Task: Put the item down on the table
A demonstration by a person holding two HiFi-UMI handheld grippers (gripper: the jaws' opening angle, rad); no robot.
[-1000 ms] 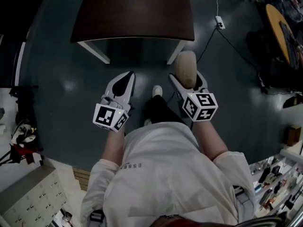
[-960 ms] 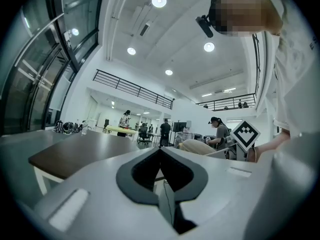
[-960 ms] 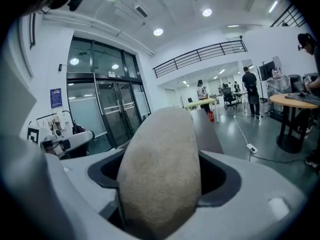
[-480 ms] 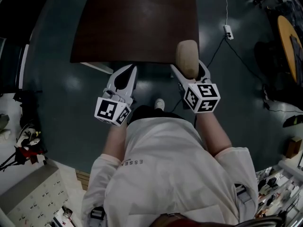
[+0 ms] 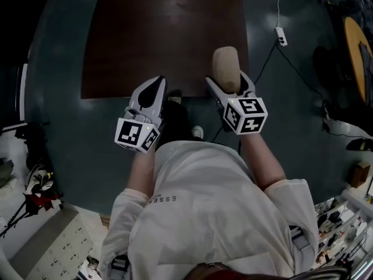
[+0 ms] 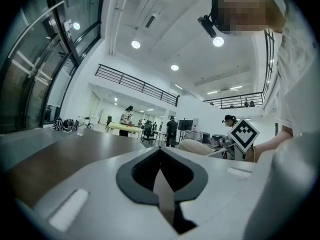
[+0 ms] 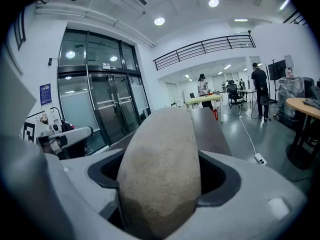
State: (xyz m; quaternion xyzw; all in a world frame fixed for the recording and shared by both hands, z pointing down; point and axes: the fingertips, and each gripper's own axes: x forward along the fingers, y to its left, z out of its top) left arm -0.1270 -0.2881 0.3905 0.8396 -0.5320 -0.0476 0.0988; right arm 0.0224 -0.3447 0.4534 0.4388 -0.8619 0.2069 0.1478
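Observation:
A tan, oval, bread-like item [image 5: 226, 69] [image 7: 160, 174] sticks out of my right gripper [image 5: 228, 85], whose jaws are shut on it. It hangs over the near right edge of the dark brown table [image 5: 157, 34]. My left gripper [image 5: 150, 95] is beside it at the table's near edge, shut with nothing between its jaws [image 6: 162, 184]. In the left gripper view the right gripper's marker cube [image 6: 243, 134] and the tan item [image 6: 200, 146] show to the right.
A power strip [image 5: 281, 37] with a cable lies on the dark floor right of the table. A round yellow table [image 5: 356, 45] stands far right. Clutter lines the left and lower right edges. People stand by tables [image 7: 205, 100] far off in the hall.
The person has stepped forward: the table has come closer, and both grippers now reach its near edge, the tan item now over the tabletop. Both grippers stay shut.

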